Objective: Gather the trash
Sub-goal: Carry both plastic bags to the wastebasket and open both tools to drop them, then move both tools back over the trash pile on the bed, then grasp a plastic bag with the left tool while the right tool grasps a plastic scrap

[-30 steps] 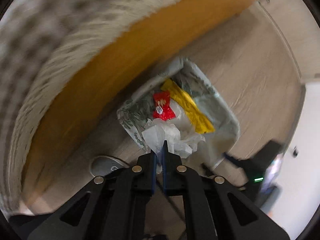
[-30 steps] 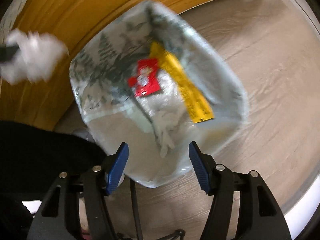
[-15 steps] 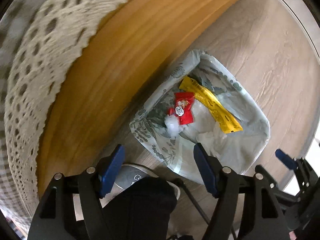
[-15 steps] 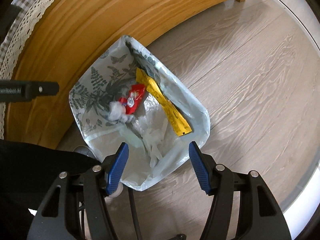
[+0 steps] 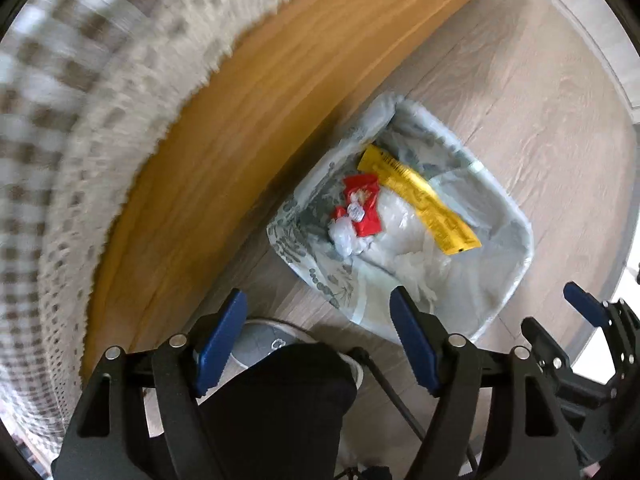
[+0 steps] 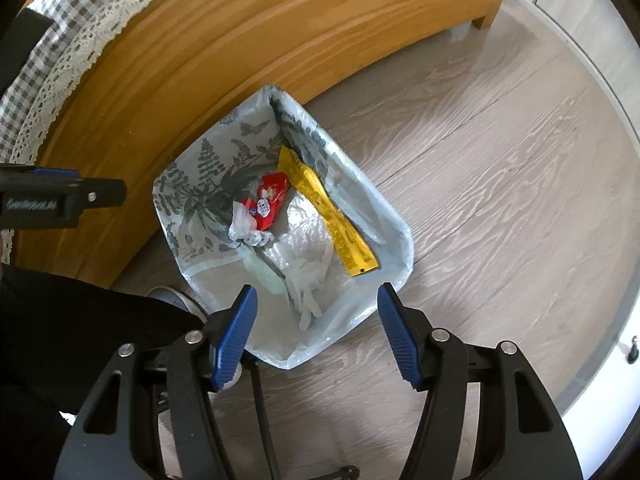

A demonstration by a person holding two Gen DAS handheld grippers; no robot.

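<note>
Trash bin [image 6: 360,320] on the floor already held wrappers and tissue [image 6: 244,226]; your left hand-held gripper [image 5: 318,336] had just opened, empty. Right hand-held gripper [image 6: 316,330] gaped empty too; you needed a clean lift away.

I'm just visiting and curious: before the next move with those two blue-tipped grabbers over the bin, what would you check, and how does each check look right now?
1. Left gripper empty: ok. Its jaws have just been opening and stand wide, nothing between them.
2. Right gripper empty: ok, open with nothing held.
3. Crumpled white tissue inside the lined bin: ok, it lies beside the red wrapper.
4. Yellow wrapper inside the liner: ok.
5. Trash spilled on the floor near the bin: ok, none visible.
6. More trash on the table: cannot tell; only its checked cloth edge shows.
</note>
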